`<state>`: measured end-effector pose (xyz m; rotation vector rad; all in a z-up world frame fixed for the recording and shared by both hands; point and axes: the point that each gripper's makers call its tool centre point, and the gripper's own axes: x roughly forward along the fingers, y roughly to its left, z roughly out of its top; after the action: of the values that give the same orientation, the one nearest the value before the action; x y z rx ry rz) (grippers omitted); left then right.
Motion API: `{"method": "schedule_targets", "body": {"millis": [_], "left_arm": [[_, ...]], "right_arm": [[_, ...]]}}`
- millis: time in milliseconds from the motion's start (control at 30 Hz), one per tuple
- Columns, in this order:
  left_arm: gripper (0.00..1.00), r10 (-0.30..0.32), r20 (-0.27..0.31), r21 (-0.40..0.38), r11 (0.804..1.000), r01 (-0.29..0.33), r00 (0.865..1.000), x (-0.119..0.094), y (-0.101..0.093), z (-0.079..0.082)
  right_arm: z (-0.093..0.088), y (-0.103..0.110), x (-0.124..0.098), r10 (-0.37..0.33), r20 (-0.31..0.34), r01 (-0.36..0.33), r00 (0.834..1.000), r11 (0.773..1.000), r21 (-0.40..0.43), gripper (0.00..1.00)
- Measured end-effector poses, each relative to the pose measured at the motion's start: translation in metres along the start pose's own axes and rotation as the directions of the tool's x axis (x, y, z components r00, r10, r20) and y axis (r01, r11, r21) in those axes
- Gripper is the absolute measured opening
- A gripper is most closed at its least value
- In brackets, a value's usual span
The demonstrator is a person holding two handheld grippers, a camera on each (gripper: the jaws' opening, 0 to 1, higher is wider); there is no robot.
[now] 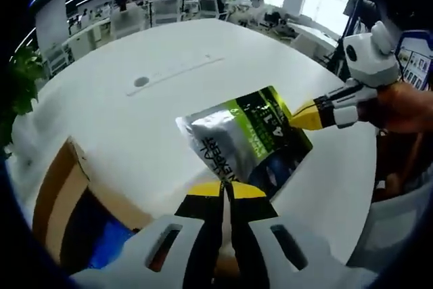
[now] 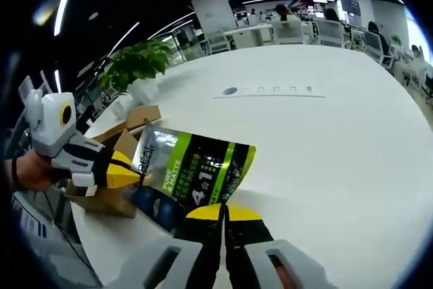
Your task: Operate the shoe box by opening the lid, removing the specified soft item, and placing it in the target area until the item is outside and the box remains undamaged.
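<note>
Glossy foil pouch (image 1: 250,141), silver, green and black, crinkled and flat, held above the smooth white table (image 1: 169,52) beside the open brown cardboard shoe box (image 1: 64,201). Pinched at opposite edges by left gripper (image 1: 226,191) and right gripper (image 2: 223,213), yellow-tipped jaws of each clamped together on it.
</note>
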<state>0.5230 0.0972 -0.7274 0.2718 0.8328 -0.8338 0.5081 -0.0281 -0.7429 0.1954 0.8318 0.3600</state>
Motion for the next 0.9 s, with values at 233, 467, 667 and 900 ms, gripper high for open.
{"method": "schedule_targets", "body": {"millis": [233,467,667,900], "left_arm": [[0.01,-0.006,-0.027,0.036,0.999,0.007,1.0,0.012,0.0,-0.001],[0.02,0.0,-0.054,0.098,0.995,0.006,0.999,0.02,-0.001,-0.005],[0.02,0.01,-0.09,0.159,0.987,0.004,0.996,0.026,-0.001,-0.01],[0.03,0.014,-0.137,0.197,0.98,0.013,0.991,0.034,-0.001,-0.015]], "right_arm": [[-0.002,-0.009,0.006,-0.004,-0.016,0.004,1.0,1.0,0.007,0.0],[-0.005,-0.012,0.013,-0.009,-0.033,0.009,0.999,1.0,-0.002,0.0],[-0.005,-0.016,0.02,-0.01,-0.044,0.01,0.999,1.0,-0.002,0.0],[-0.004,-0.019,0.026,-0.01,-0.049,0.01,0.999,1.0,0.006,0.0]]}}
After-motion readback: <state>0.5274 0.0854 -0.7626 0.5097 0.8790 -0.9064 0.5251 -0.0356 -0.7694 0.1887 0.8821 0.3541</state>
